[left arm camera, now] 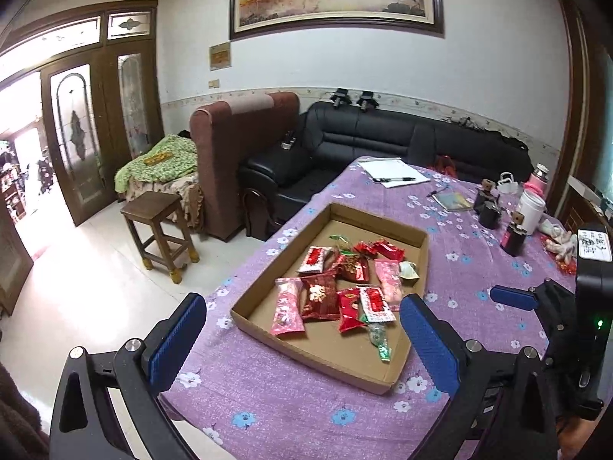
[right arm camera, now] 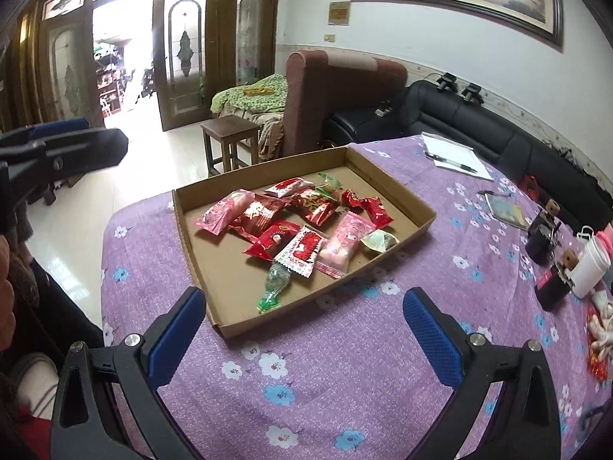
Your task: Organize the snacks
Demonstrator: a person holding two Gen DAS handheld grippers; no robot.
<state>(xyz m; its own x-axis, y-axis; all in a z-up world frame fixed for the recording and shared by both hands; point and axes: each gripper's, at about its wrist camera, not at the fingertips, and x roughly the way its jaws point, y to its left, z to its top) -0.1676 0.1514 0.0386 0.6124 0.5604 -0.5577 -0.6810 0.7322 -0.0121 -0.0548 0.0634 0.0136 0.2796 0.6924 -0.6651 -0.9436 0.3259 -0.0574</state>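
Note:
A shallow cardboard tray (left arm camera: 264, 287) (right arm camera: 402, 195) lies on the purple flowered tablecloth (left arm camera: 291, 410) (right arm camera: 329, 375). In it lie several wrapped snacks: pink packets (left arm camera: 287, 312) (right arm camera: 343, 247), dark red packets (left arm camera: 320, 297) (right arm camera: 254, 214), red-and-white packets (left arm camera: 375, 304) (right arm camera: 300, 251) and a green candy (left arm camera: 379, 341) (right arm camera: 276, 285). My left gripper (left arm camera: 302, 339) is open and empty, held above the tray's near edge. My right gripper (right arm camera: 304, 327) is open and empty, just short of the tray's near corner. The left gripper also shows at the left edge of the right wrist view (right arm camera: 76, 149).
Paper with a pen (left arm camera: 394, 176) (right arm camera: 454, 161), a small booklet (left arm camera: 454, 201) (right arm camera: 505, 212), dark jars (left arm camera: 511, 237) (right arm camera: 551, 283) and a white cup (left arm camera: 530, 211) (right arm camera: 590, 268) stand on the far right of the table. A wooden stool (left arm camera: 161, 230) and sofas (left arm camera: 383, 134) stand beyond the table.

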